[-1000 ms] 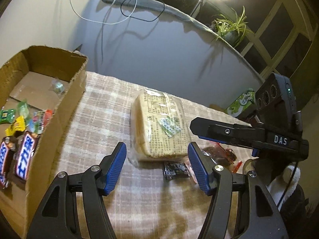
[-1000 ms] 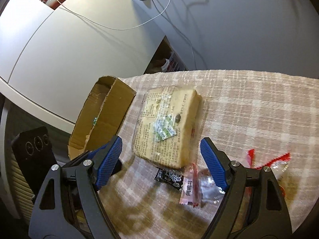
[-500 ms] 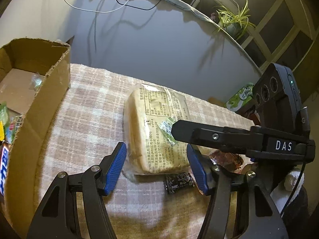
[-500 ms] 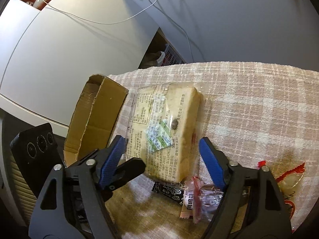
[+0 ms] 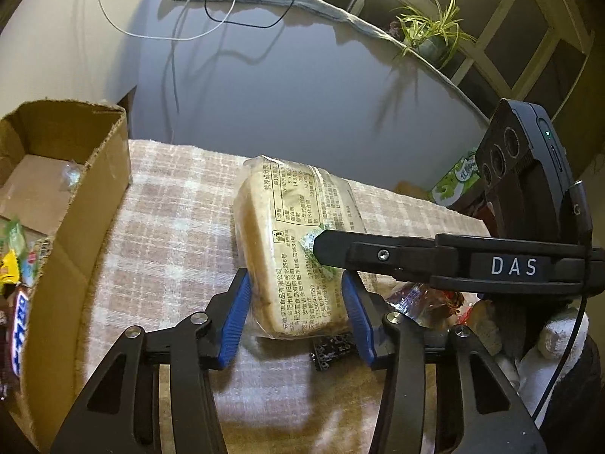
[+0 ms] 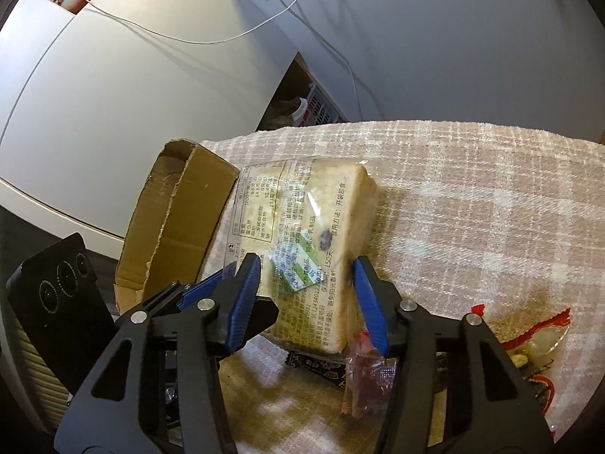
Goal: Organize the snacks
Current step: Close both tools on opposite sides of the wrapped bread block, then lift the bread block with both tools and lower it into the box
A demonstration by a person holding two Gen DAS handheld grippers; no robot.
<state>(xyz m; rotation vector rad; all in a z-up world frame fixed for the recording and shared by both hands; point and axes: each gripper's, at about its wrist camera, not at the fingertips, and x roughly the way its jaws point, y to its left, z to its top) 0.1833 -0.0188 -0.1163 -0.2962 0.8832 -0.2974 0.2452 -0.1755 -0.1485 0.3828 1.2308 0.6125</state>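
A clear-wrapped loaf of pale sliced bread printed with black text (image 5: 298, 249) lies mid-desk on the beige checked cloth (image 5: 170, 204), its near end between both claws. The left claw (image 5: 298, 314) and right claw (image 6: 306, 295), wider a second ago, are closing, blue pads at the loaf's sides. A small black packet (image 5: 332, 350) and red-and-clear candy wrapper (image 6: 368, 378) crowd the near end. The open brown cardboard box (image 5: 90, 204) holding snack bars sits at the desk's left edge.

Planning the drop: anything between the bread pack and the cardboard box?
Nothing visible. Only bare checked cloth lies between the bread pack and the cardboard box; its near wall must be cleared. Both grippers are closing around the pack.
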